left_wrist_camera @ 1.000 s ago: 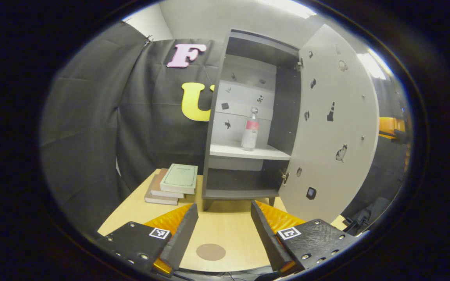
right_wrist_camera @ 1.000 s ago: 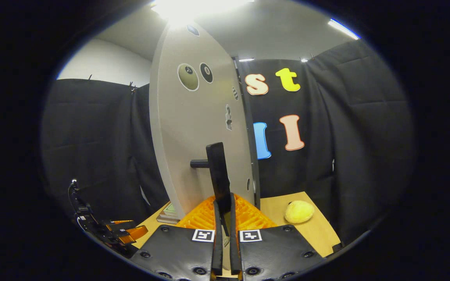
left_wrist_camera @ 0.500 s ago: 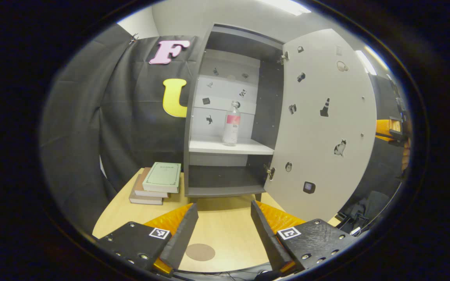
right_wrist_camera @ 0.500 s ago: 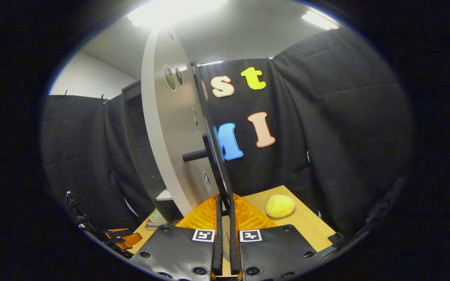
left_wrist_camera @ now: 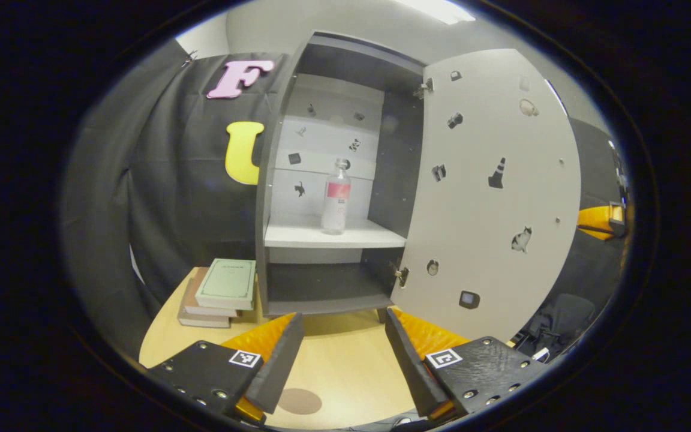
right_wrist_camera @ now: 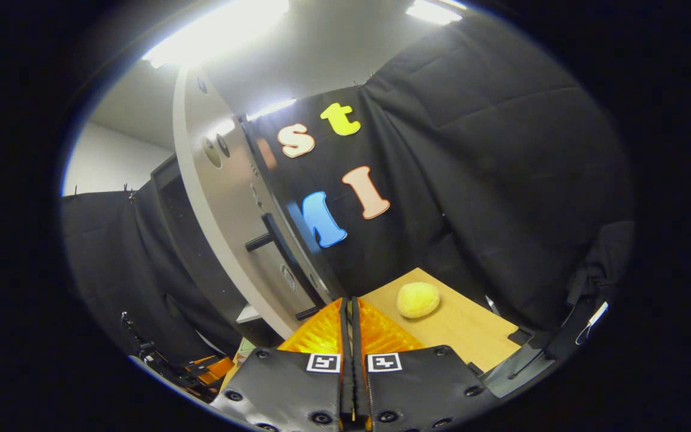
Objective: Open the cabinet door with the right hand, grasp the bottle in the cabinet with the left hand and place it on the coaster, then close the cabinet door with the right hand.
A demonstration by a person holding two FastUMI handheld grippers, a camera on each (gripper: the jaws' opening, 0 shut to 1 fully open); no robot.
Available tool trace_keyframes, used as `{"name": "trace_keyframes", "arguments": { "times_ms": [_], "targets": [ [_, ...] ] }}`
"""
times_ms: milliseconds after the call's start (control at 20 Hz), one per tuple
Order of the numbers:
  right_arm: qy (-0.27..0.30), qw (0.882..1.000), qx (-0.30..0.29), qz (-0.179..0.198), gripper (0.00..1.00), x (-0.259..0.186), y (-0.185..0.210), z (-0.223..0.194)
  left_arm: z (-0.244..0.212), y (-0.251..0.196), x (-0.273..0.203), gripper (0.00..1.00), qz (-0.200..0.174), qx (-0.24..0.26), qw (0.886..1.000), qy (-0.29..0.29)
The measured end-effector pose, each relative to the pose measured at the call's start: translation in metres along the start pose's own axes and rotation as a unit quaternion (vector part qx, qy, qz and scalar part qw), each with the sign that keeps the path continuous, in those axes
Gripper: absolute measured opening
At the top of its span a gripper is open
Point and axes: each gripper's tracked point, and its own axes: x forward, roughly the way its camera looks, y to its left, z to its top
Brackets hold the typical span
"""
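The bottle point(left_wrist_camera: 336, 198) stands upright on the middle shelf point(left_wrist_camera: 333, 235) of the cabinet point(left_wrist_camera: 273, 198), near the shelf's centre and apart from the cabinet's side walls. The cabinet door point(left_wrist_camera: 489, 198) is swung wide open to the right of the bottle, so nothing stands between the bottle and the front of the cabinet.

Below the cabinet, on the table point(left_wrist_camera: 345, 366), the coaster point(left_wrist_camera: 299, 401) lies well in front of the cabinet's foot. A stack of books point(left_wrist_camera: 219, 292) sits just beside the cabinet's left wall.

The left gripper point(left_wrist_camera: 344, 354) is low over the table, in front of the cabinet, its jaws spread wide with nothing between them, aimed toward the cabinet opening. The right gripper point(right_wrist_camera: 348, 360) is beside the door's outer face; its jaws are pressed together, and they seem to hold nothing, with the door handle point(right_wrist_camera: 279, 252) beyond the tips. A yellow ball point(right_wrist_camera: 418, 299) rests on the table past the door.

The opening step looks done, and the reach for the bottle is in hand. The next move calls for raising the left gripper to shelf height, going in with the jaws either side of the bottle's body, and closing without knocking it over.
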Motion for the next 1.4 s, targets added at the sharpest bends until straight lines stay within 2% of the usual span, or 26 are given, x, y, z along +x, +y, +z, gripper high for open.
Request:
{"name": "trace_keyframes", "arguments": {
  "times_ms": [200, 350, 750, 800, 900, 1000, 1100, 1150, 1200, 1250, 1300, 1350, 1400],
  "targets": [
    [-0.008, 0.998, -0.018, -0.055, 0.02, -0.009, -0.031, 0.011, 0.015, 0.002, 0.016, 0.84, -0.009, 0.005, 1.0, -0.028],
    [-0.013, 0.995, -0.039, -0.087, 0.02, 0.002, -0.049, 0.023, 0.027, 0.005, 0.028, 0.84, -0.006, 0.002, 0.999, -0.045],
    [-0.031, 0.992, -0.05, -0.109, 0.0, 0.063, -0.07, 0.049, 0.059, 0.008, 0.058, 0.82, -0.008, 0.006, 0.996, -0.087],
    [-0.032, 0.992, -0.051, -0.114, 0.02, 0.071, -0.075, 0.051, 0.062, 0.009, 0.061, 0.86, -0.006, 0.008, 0.996, -0.089],
    [-0.031, 0.992, -0.05, -0.114, 0.0, 0.086, -0.08, 0.053, 0.069, 0.013, 0.068, 0.82, 0.001, 0.015, 0.995, -0.098],
    [-0.032, 0.991, -0.052, -0.119, 0.06, 0.1, -0.088, 0.057, 0.073, 0.018, 0.076, 0.84, 0.01, 0.025, 0.994, -0.106],
    [-0.036, 0.991, -0.05, -0.122, 0.06, 0.113, -0.096, 0.064, 0.076, 0.018, 0.081, 0.82, 0.009, 0.034, 0.993, -0.111],
    [-0.034, 0.991, -0.047, -0.121, 0.0, 0.119, -0.098, 0.065, 0.077, 0.019, 0.084, 0.82, 0.008, 0.036, 0.993, -0.113],
    [-0.031, 0.991, -0.043, -0.124, 0.19, 0.124, -0.102, 0.067, 0.078, 0.019, 0.088, 0.82, 0.008, 0.037, 0.993, -0.111],
    [-0.032, 0.991, -0.04, -0.125, 0.1, 0.128, -0.106, 0.069, 0.078, 0.02, 0.092, 0.82, 0.008, 0.039, 0.993, -0.11],
    [-0.032, 0.99, -0.04, -0.129, 0.27, 0.132, -0.11, 0.073, 0.078, 0.02, 0.095, 0.82, 0.006, 0.04, 0.993, -0.108],
    [-0.032, 0.989, -0.044, -0.135, 0.3, 0.136, -0.116, 0.075, 0.077, 0.018, 0.095, 0.82, 0.004, 0.041, 0.994, -0.106],
    [-0.03, 0.988, -0.05, -0.145, 0.2, 0.138, -0.124, 0.074, 0.076, 0.017, 0.097, 0.82, 0.002, 0.043, 0.994, -0.105]
  ]
}}
